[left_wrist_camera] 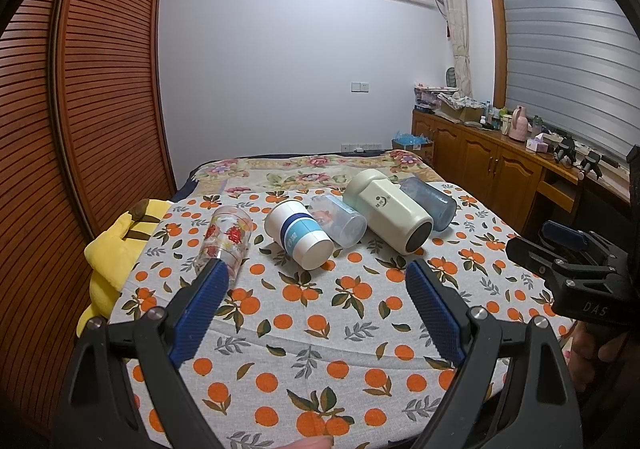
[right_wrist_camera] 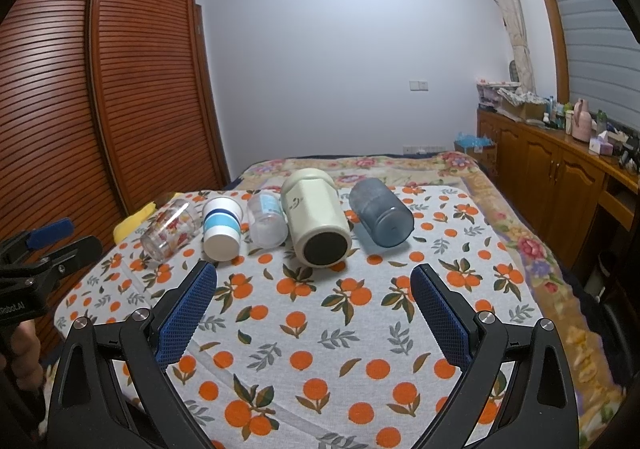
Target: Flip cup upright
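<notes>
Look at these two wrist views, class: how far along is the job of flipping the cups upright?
Done: nothing yet. All five lie on their sides on the orange-print cloth: the strawberry glass, blue-banded white cup, clear cup, cream cup and blue-grey cup.
In hand: nothing; the left tongs and right tongs are both open, short of the row.
Left: gripping and standing up each cup.

Even, soft indoor light across both views, coming from overhead; short dim shadows sit under the cups (right_wrist_camera: 320,225) on the orange-print cloth (right_wrist_camera: 360,329); no harsh glare; fisheye bends the wardrobe (left_wrist_camera: 100,89) and window blind (left_wrist_camera: 560,49) hard at the edges; black vignette fills the corners; centre is sharp, far clutter soft.
</notes>
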The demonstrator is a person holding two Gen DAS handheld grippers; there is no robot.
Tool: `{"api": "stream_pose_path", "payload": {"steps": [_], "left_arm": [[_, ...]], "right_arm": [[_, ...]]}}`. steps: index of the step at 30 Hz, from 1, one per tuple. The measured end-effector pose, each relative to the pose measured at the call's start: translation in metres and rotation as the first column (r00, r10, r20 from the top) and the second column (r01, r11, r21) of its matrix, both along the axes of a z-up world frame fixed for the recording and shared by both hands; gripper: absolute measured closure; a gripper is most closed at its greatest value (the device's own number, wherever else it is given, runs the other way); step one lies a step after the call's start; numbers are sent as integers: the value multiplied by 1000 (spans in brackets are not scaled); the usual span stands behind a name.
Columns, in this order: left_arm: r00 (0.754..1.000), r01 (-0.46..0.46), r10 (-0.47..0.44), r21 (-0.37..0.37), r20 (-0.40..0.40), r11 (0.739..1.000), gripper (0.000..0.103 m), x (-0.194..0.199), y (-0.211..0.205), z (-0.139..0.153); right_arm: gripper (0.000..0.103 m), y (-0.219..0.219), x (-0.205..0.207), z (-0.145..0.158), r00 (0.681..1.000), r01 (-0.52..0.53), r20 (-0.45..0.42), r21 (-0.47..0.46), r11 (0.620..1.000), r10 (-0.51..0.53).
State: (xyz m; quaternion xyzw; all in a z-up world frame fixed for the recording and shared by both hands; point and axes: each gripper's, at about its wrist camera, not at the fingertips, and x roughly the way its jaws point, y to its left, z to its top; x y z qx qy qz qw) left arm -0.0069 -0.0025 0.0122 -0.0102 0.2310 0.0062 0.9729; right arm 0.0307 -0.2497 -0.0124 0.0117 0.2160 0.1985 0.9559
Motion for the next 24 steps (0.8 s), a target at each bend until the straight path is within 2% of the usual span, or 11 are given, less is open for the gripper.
{"api": "stream_pose_path", "payload": {"steps": [10,17,24], "left_arm": [[1000,0,0,0,-8,1000,12,0,1,2],[999,-3,3,-7,-35,1000,12,9,8,-9],[998,4,-5,-10,-62,1000,12,30,17,-18]], "right_arm": [[4,-1,0,-1,1000,-2,-8,1,1000,2],[4,3,7,-6,999,-9,-30,-5,1000,9],[11,15,26,-8,997,-47,-56,-26,999,46]]}}
